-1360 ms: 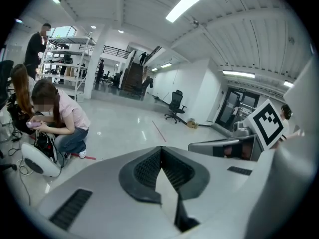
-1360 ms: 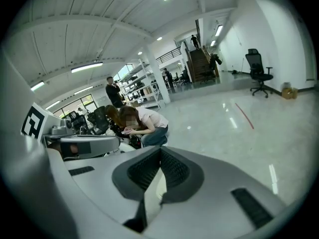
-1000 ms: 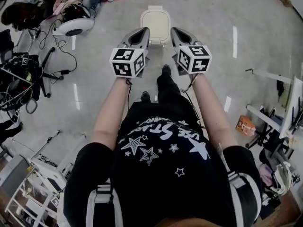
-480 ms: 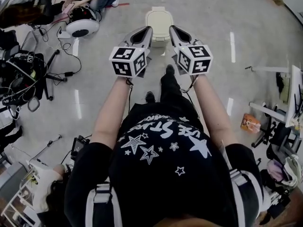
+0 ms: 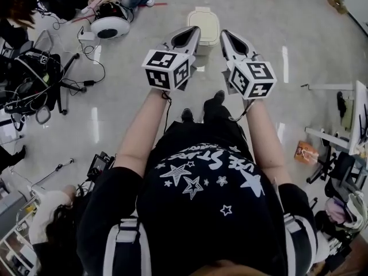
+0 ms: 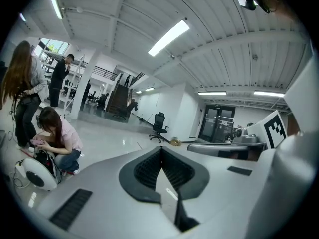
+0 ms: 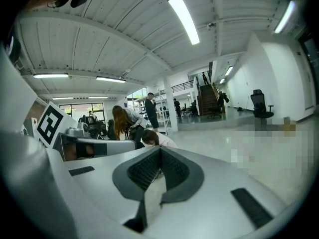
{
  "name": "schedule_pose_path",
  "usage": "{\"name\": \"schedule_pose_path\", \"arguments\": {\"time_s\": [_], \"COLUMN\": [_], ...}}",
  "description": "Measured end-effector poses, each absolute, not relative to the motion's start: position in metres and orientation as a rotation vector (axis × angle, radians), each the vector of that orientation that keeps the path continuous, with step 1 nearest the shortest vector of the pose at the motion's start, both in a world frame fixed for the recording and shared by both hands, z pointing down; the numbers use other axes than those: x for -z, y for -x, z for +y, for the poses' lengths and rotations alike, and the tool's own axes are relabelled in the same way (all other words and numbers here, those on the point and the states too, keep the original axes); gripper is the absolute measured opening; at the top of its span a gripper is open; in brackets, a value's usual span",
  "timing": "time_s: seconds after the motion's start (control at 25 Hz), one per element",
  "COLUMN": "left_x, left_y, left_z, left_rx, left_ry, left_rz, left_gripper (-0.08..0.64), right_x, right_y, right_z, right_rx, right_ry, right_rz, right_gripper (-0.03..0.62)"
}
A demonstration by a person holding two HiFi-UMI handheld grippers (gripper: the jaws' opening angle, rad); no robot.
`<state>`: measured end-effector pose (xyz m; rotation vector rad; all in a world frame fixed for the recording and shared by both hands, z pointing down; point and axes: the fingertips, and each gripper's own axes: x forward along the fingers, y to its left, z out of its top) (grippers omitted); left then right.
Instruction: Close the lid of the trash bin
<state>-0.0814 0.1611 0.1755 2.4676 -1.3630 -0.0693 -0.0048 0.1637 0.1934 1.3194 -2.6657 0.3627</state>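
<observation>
Trash bin (image 5: 205, 25): cream, standing on the grey floor (image 5: 287, 16) ahead of me, seen between both claw tips. My left gripper (image 5: 185, 37): clenched, jaws meeting at the tips, nothing held. My right gripper (image 5: 229, 39): likewise clenched, empty, held alongside.
</observation>
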Motion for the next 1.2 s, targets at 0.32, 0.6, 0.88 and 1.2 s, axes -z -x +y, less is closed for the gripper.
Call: {"name": "schedule_pose_path", "arguments": {"time_s": [0.32,0.6,0.88,1.2], "left_x": [-0.165,-0.159,-0.162,-0.152], "left_y": [0.067,0.051,-0.015,-0.054], "left_z": [0.174,0.186,0.215,0.254], "left_rx": [0.080,0.094,0.052,0.052], "left_ry": [-2.439,-2.412,-2.413,-2.425], "left_rz": [-1.449,-1.493,-1.508,-1.546], "left_gripper": [0.012,0.012,0.011,0.011], "right_x": [-0.178,-0.177,-0.182,-0.179], "right_y": [-0.016,-0.028,-0.088,-0.126], "right_z": [0.173,0.185,0.210,0.245], "right_rx": [-0.320,-0.307,-0.321,-0.319], "right_ry": [-1.240,-1.168,-1.130,-1.102], "right_rz": [-2.720,-2.725,-2.740,-2.758], "right_gripper": [0.005,0.005,0.005,0.005]}}
